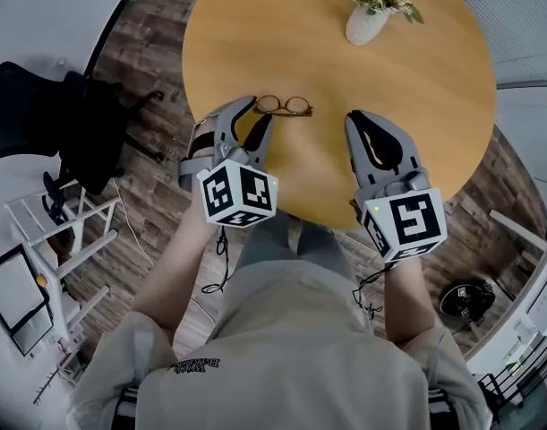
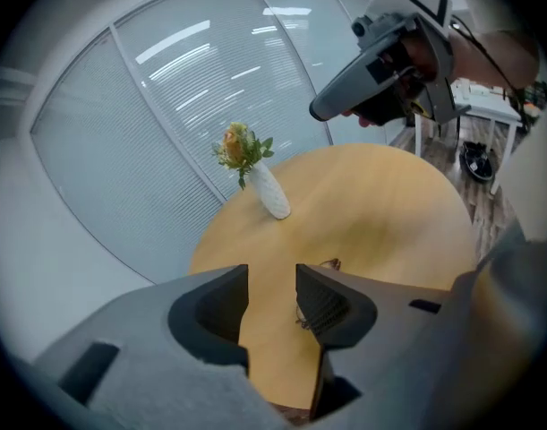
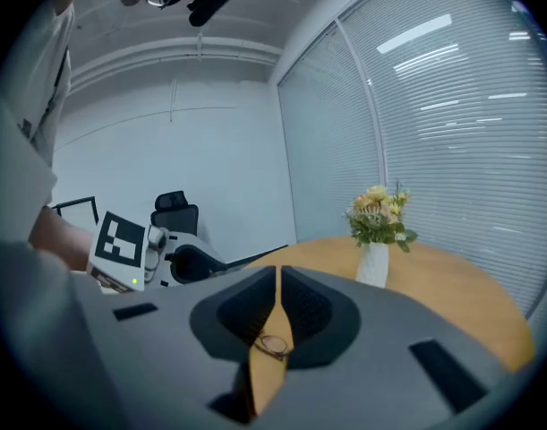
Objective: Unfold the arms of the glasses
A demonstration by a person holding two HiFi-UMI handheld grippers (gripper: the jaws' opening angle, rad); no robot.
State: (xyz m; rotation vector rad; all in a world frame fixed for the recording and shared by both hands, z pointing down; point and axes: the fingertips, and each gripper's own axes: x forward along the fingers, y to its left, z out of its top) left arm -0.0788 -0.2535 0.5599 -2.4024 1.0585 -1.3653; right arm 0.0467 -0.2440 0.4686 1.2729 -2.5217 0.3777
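Brown-rimmed glasses lie folded on the round wooden table, near its front left part. My left gripper hangs just in front of them, tips close to their left lens, jaws open with nothing between. In the left gripper view the glasses peek out beside the right finger. My right gripper is over the table to the right of the glasses, apart from them, jaws shut and empty. Through the slit under its tips in the right gripper view the glasses show further off.
A white vase of flowers stands at the table's far side. A black office chair and a white shelf unit stand on the wooden floor to the left. Window blinds run behind the table.
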